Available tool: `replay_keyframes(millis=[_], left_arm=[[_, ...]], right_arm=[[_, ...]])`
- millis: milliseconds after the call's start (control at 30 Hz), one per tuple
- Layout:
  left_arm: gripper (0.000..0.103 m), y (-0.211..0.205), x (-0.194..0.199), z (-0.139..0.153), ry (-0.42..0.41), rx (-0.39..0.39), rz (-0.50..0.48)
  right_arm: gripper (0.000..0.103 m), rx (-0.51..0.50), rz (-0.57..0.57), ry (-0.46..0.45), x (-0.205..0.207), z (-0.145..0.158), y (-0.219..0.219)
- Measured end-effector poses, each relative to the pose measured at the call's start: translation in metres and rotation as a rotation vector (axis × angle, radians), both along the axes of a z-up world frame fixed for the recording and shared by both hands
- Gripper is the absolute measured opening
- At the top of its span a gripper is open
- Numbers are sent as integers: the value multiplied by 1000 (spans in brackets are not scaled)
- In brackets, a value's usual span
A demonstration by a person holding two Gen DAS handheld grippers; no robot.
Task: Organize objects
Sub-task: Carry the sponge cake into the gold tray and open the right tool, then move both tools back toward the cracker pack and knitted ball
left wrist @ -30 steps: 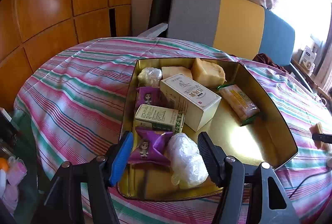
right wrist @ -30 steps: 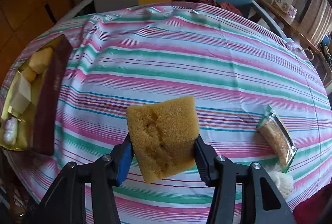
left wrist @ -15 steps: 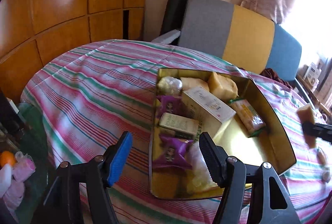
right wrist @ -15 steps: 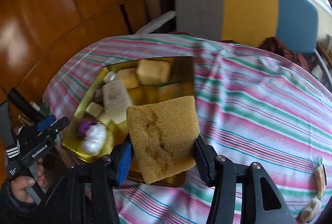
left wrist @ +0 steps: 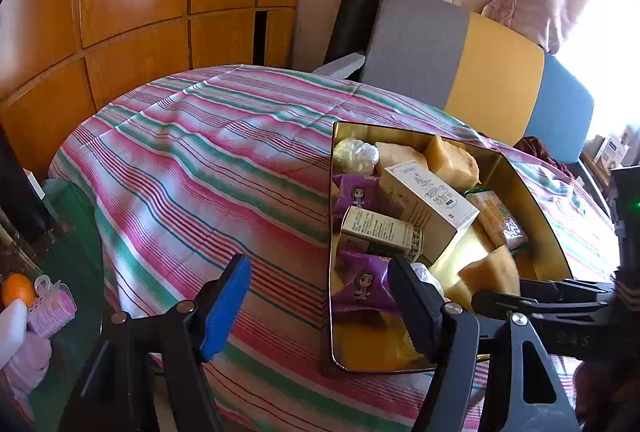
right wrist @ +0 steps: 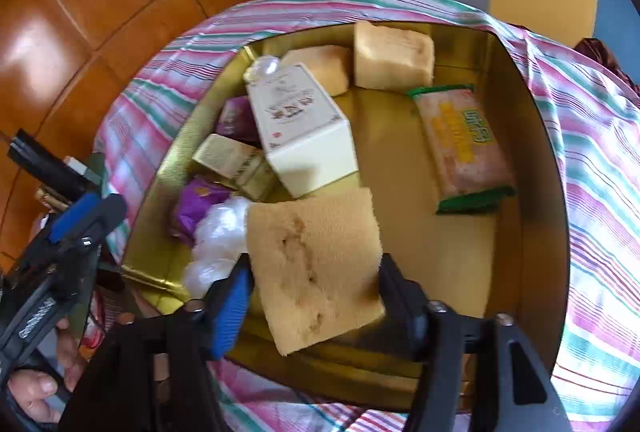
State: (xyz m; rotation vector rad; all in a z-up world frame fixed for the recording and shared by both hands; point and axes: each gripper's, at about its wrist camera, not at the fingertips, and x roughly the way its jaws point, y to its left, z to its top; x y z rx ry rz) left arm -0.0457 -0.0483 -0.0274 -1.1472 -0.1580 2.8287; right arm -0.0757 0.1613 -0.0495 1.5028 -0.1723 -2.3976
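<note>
Moved over gold tin [right wrist: 532, 159]: right hand-held gripper [right wrist: 314, 294] clamping sponge [right wrist: 316, 264]; left hand-held gripper [left wrist: 320, 296] spread, empty.

Left gripper [left wrist: 318, 302]: black frame, one blue pad, one black, silver screws. Right gripper [right wrist: 314, 298]: same look.

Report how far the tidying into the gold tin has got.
Done: the gold tin already holds the white box, two sponge blocks, snack packets and wrapped pieces. In hand: the right gripper grips a sponge over the tin. Left: releasing it inside. The left gripper hangs open, holding nothing, beside the tin.
</note>
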Motion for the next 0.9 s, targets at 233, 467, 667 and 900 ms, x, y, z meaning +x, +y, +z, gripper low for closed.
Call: replay_keyframes(millis=[233,467,667,900], left_arm=[[76,6,4,4,18,-14,-14],[77,15,11,14,51,-45,-38],[79,27,16,22,77,-73,-66],[80,46,20,28,93,-97,-122]], right_arm=[[74,-50,-39,48,14,12,11],[74,-21,-82,123,40,37,34],[74,24,-135,156,63,53,70],[74,126,-236,158,95,65,134]])
